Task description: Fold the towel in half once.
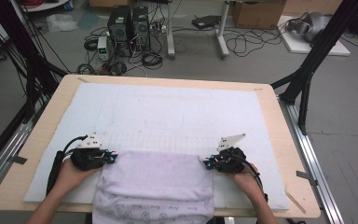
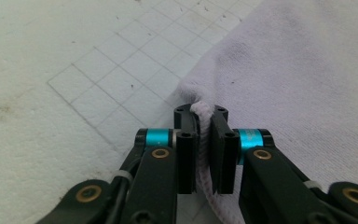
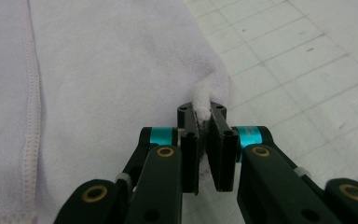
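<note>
A pale lilac towel (image 1: 156, 179) lies folded at the table's near edge, its patterned end hanging over the front. My left gripper (image 1: 108, 157) is at the towel's far left corner. In the left gripper view the towel's corner (image 2: 270, 79) is bunched up, and a fold of it is pinched in the left gripper (image 2: 201, 122). My right gripper (image 1: 207, 163) is at the far right corner. In the right gripper view a bunched edge of the towel (image 3: 107, 88) is clamped in the right gripper (image 3: 202, 116). A hand holds each gripper.
The white foam mat (image 1: 168, 112) with a faint drawn grid covers most of the wooden table (image 1: 279, 140). Beyond the table are computer towers (image 1: 128, 25), loose cables and black frame legs (image 1: 307, 70) on the floor.
</note>
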`<state>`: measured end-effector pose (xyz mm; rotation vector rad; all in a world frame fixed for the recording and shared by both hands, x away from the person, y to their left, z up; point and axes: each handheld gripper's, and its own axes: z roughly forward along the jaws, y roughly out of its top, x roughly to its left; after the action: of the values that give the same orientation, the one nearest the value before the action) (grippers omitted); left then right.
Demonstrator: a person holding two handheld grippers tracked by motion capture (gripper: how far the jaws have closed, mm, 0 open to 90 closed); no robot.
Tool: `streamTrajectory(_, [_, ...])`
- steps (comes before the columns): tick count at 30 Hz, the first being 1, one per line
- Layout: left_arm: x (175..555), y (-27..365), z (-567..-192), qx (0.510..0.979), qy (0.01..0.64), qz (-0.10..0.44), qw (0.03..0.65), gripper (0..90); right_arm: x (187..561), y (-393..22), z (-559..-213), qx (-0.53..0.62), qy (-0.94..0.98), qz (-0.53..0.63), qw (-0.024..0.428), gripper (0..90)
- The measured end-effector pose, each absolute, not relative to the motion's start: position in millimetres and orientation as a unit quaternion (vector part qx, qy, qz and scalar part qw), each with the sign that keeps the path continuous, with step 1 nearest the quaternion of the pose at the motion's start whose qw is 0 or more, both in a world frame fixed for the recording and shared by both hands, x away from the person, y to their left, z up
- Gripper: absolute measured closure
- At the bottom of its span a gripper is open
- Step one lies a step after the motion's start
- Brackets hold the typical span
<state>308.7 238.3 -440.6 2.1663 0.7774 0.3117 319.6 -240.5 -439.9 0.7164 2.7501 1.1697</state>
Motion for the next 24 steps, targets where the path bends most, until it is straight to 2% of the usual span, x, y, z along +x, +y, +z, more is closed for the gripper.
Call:
streamTrajectory(7, [338,233,-433,0.83,0.344,0.158,0.41,85.6,351,-241,-432,0.254,0.892,0.367,0.07,85.3])
streamTrajectory(15, [403,228,-422,0.807,0.392,0.18,0.404,85.7,424,-246,-419,0.304,0.87,0.377,0.086,85.4])
streamTrajectory(18, [429,223,-399,0.803,0.396,0.203,0.397,85.8,446,-244,-405,0.314,0.867,0.374,0.099,85.5])
streamTrajectory(24, [446,227,-357,0.787,0.39,0.23,0.418,85.9,469,-246,-363,0.32,0.851,0.398,0.118,85.6])
